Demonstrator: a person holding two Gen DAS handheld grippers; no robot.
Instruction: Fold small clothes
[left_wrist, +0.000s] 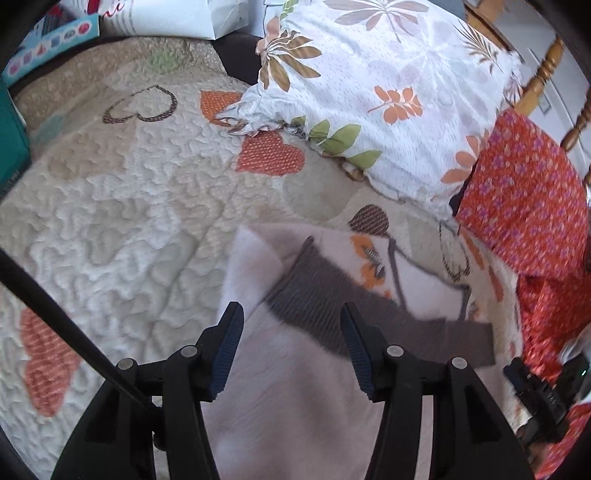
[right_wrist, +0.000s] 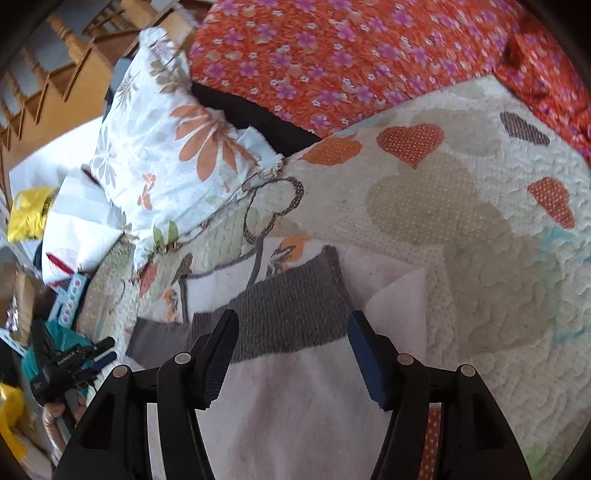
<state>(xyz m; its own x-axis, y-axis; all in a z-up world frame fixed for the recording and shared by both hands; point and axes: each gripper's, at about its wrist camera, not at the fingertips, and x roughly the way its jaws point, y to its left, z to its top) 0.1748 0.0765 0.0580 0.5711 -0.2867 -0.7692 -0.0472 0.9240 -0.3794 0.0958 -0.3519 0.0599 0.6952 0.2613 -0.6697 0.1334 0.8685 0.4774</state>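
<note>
Two black grippers with blue ribbed pads reach in from the bottom of their own wrist views, both above a small pale pink garment (left_wrist: 295, 406) lying on a cream quilted bedspread (left_wrist: 122, 229) printed with orange and brown hearts.

In the left wrist view, the left gripper (left_wrist: 291, 328) fills the lower centre of the frame. Its jaws stand about halfway apart, with nothing pinched between the pads; the pink cloth and its grey ribbed band (left_wrist: 317, 295) show through the gap. The garment spreads from the bottom centre up toward the middle, with a folded corner at its upper left and an orange and grey printed panel to the right of the band. A floral pillow (left_wrist: 388, 92) lies in the upper right, and a red fabric with purple flowers (left_wrist: 524, 192) lies at the right edge. The other gripper shows partly at the lower right edge.

In the right wrist view, the right gripper (right_wrist: 293, 328) sits in the lower centre, its jaws also parted and a little wider, holding nothing. The pads hang over the grey band, with the pink cloth below and a folded flap to the right. The pillow lies in the upper left, and the red flowered fabric runs across the top. The other gripper, with fingers of a hand beneath it, shows at the lower left.
</note>
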